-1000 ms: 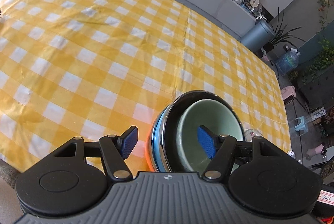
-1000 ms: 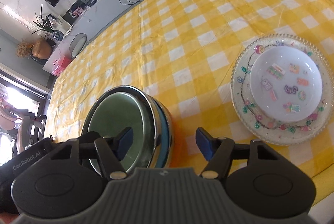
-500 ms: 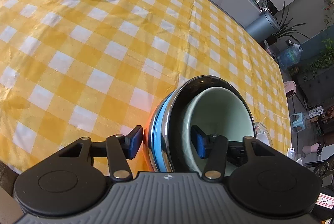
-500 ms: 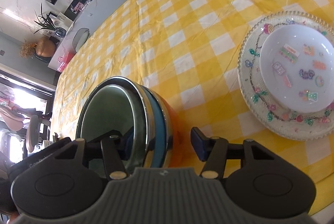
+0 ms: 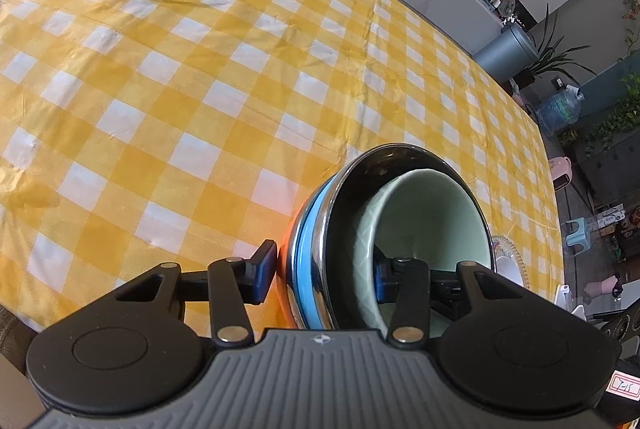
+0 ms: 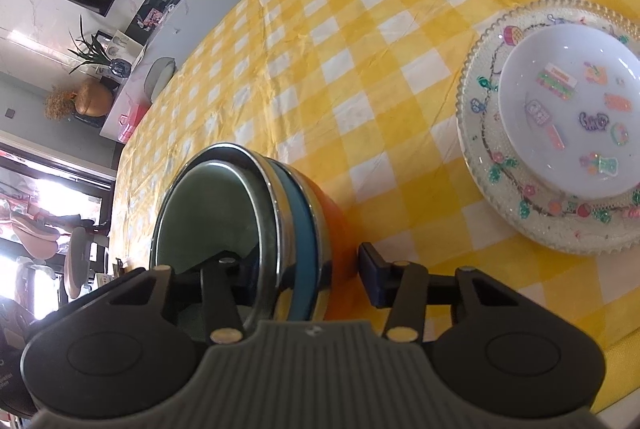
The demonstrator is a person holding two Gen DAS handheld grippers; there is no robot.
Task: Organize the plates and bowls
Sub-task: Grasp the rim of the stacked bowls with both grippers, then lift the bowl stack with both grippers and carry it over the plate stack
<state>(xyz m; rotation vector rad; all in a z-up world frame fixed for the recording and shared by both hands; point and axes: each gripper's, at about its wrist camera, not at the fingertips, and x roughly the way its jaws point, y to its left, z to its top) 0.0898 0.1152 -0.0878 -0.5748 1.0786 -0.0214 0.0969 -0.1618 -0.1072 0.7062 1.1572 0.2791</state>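
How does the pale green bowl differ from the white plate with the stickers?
The pale green ceramic bowl is deep and plain; the white sticker-decorated plate is shallow and patterned. The bowl nests inside a steel-rimmed bowl stack; the plate rests on a beaded glass platter. Both are round.

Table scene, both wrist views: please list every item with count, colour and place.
tablecloth: one, yellow-white check, covers table
green bowl: one, pale green, nested innermost
steel bowl: one, shiny, blue band, holds green bowl
orange bowl: one, outermost of stack
glass plate: one, clear, beaded rim, right of stack
white dish: one, stickers, on glass plate
left gripper: closing, fingers straddle stack wall
right gripper: closing, straddles opposite wall
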